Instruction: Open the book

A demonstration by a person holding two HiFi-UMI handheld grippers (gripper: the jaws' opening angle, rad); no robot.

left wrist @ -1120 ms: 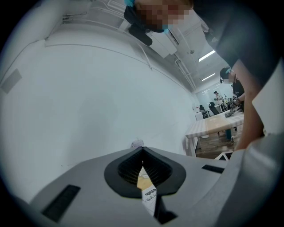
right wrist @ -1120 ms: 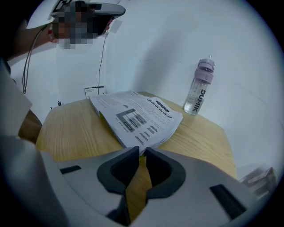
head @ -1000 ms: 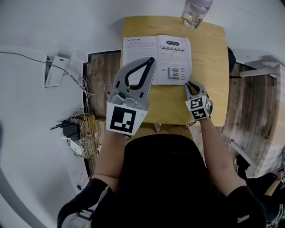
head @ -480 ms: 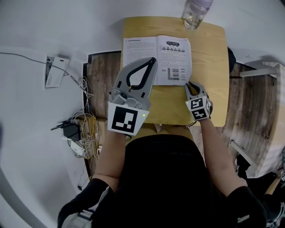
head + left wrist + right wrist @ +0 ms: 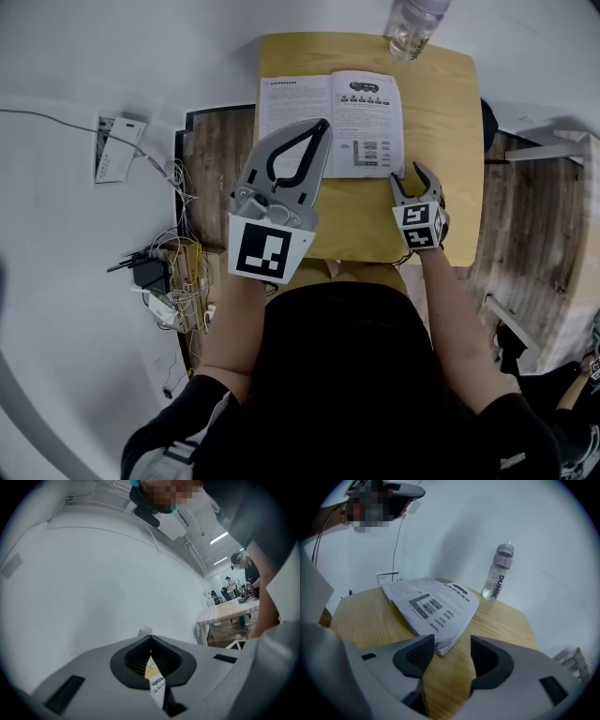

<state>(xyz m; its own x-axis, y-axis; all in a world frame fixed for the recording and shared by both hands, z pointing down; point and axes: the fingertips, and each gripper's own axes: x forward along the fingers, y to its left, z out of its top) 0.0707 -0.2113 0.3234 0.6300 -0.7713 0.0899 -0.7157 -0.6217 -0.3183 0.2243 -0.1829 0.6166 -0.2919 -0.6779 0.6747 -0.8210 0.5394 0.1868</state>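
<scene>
The book (image 5: pixel 330 122) lies open with printed pages up on the small wooden table (image 5: pixel 441 112). In the right gripper view the book (image 5: pixel 431 606) has its near corner just in front of the jaws. My right gripper (image 5: pixel 411 175) hovers at that near right corner; its jaws are opening, and the right gripper (image 5: pixel 452 641) has only the page corner at the gap, with no pad pressing on it. My left gripper (image 5: pixel 322 124) is raised high over the book's left half. The left gripper (image 5: pixel 150 638) is shut on nothing.
A clear water bottle (image 5: pixel 412 23) stands at the table's far edge, beyond the book; it is the same bottle (image 5: pixel 498 571) in the right gripper view. Cables and a power adapter (image 5: pixel 164 272) lie on the floor to the left, near a paper tag (image 5: pixel 114 148).
The right gripper's jaws have spread apart at the book's near right corner; before they were shut there. The left gripper has stayed where it was.
</scene>
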